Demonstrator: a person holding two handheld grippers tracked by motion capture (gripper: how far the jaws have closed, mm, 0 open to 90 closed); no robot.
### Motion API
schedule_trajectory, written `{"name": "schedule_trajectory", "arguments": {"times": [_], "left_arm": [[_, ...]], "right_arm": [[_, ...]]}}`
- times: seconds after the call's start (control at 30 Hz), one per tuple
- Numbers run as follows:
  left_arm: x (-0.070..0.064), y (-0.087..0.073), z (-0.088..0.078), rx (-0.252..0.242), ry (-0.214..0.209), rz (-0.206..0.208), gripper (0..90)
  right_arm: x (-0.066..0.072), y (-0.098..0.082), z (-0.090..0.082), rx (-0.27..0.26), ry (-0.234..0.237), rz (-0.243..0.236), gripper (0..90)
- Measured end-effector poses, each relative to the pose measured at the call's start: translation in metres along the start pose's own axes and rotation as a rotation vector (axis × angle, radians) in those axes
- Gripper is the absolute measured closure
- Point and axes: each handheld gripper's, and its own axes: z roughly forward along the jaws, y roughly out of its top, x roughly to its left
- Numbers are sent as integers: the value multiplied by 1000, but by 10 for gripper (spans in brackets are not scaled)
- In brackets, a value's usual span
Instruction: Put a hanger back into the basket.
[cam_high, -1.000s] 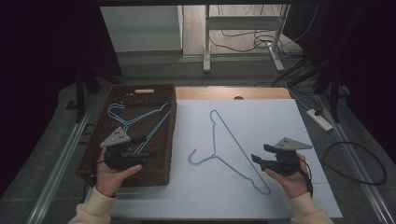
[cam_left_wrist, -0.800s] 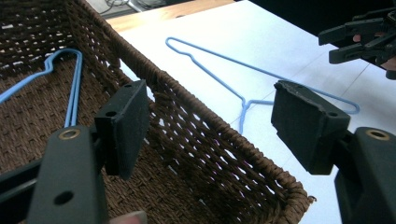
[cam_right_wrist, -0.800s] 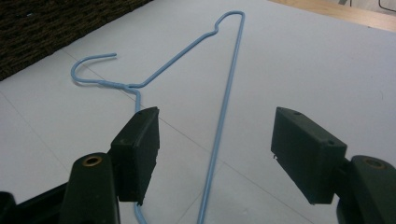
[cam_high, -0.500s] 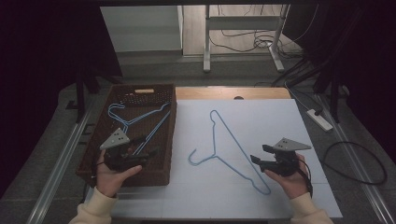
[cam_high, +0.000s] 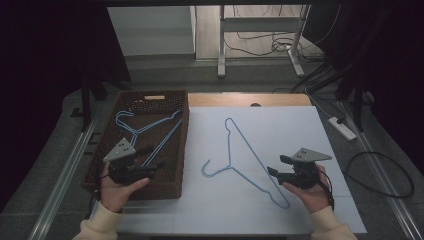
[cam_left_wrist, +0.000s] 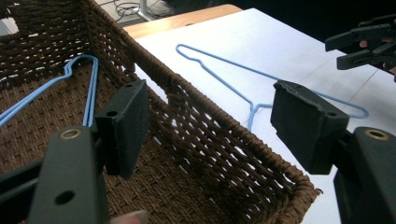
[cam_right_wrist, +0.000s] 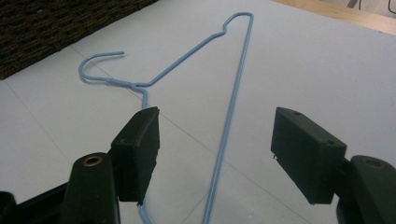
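Nothing shifted in the last second: blue hanger (cam_high: 248, 159) flat on white tabletop (cam_high: 320, 130) beside wicker basket (cam_high: 183, 150), framed by released right hand-held gripper (cam_high: 278, 166); left hand-held gripper (cam_high: 150, 159) released above basket. Pickup not yet begun.

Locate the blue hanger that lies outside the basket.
In the high view the blue hanger lies flat on the white table, right of the wicker basket, just before the open right claw.

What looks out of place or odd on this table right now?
One blue wire hanger lies loose on the white table surface, outside the brown wicker basket where other blue hangers sit. Nothing looks bent, broken or spilled. Both grippers, left and right, are open and hold nothing.
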Motion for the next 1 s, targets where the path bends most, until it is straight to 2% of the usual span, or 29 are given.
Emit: {"name": "schedule_trajectory", "arguments": {"times": [0.17, 0.4, 0.47, 0.67, 0.9, 1.0], "left_arm": [[0, -2, 1, 9, -2, 1, 289], [0, -2, 2, 9, -6, 3, 289], [0, -2, 2, 10, -7, 3, 289], [-1, -3, 3, 17, -10, 5, 289], [-2, -4, 4, 24, -16, 7, 289], [-1, -4, 3, 24, -15, 6, 289]], "right_arm": [[4, 2, 3, 12, 15, -18, 333], [13, 8, 10, 43, 43, -75, 333], [13, 8, 11, 46, 43, -78, 333], [21, 14, 18, 81, 53, -130, 333], [23, 16, 24, 121, 47, -157, 339], [20, 19, 29, 158, 27, -173, 391]]}}
